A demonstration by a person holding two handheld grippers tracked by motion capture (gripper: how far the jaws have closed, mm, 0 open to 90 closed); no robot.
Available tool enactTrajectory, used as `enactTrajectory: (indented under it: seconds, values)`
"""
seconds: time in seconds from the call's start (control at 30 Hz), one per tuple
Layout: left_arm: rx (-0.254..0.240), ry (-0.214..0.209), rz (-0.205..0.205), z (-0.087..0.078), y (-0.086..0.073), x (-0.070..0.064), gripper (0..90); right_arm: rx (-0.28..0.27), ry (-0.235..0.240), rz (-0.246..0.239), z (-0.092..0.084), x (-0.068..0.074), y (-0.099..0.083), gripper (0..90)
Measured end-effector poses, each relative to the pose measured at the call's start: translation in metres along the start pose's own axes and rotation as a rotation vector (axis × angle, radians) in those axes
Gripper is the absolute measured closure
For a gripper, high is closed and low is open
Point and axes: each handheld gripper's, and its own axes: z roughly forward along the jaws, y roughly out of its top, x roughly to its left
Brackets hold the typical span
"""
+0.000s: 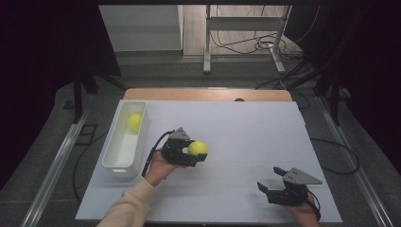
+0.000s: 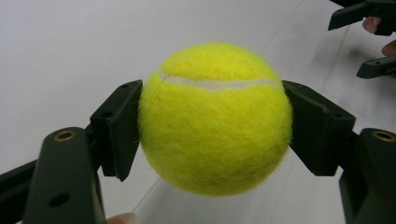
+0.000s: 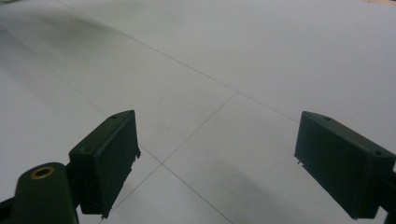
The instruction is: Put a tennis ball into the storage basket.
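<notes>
White all the way across, the surface (image 1: 246,142) is the biggest thing on show, a pale sheet marked with faint seams, and everything gets placed against the white bin (image 1: 112,158) that sits along its left side. That bin is a long, narrow tub, lengthwise away from the person, and a yellow ball (image 1: 135,122) lies inside it toward the far end. Just to the right of the bin, and we're off the surface here, the left tool (image 1: 196,153) is raised in the person's hand, a cream sleeve (image 1: 125,208) trailing behind it. Its two black jaws are clamped on the tennis ball (image 1: 198,148), one pad pressed to each side; in the left gripper view the tennis ball (image 2: 215,119) sits squarely between the pads, white seam curving over its top, with the surface showing underneath it. So the held ball is clear of the bin, beside it, near its front half. Well to the right of the bin, down at the near edge of the surface, the right tool (image 1: 270,180) rests low in the other hand, jaws spread wide with nothing between them. The right gripper view confirms it: the right tool (image 3: 215,168) stands wide apart over bare sheet.
</notes>
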Motion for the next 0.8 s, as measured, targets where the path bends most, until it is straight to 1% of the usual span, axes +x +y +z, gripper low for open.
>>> enactTrajectory:
  seconds: [0.4,0.8]
  values:
    - [-0.059,0.006,0.022,-0.021,0.005,-0.006,26.5,-0.001,-0.001,-0.002,0.000,0.000,0.000,14.0]
    - [-0.106,0.020,0.021,-0.036,0.009,-0.007,26.5,0.001,-0.004,-0.004,0.000,0.000,0.000,14.0]
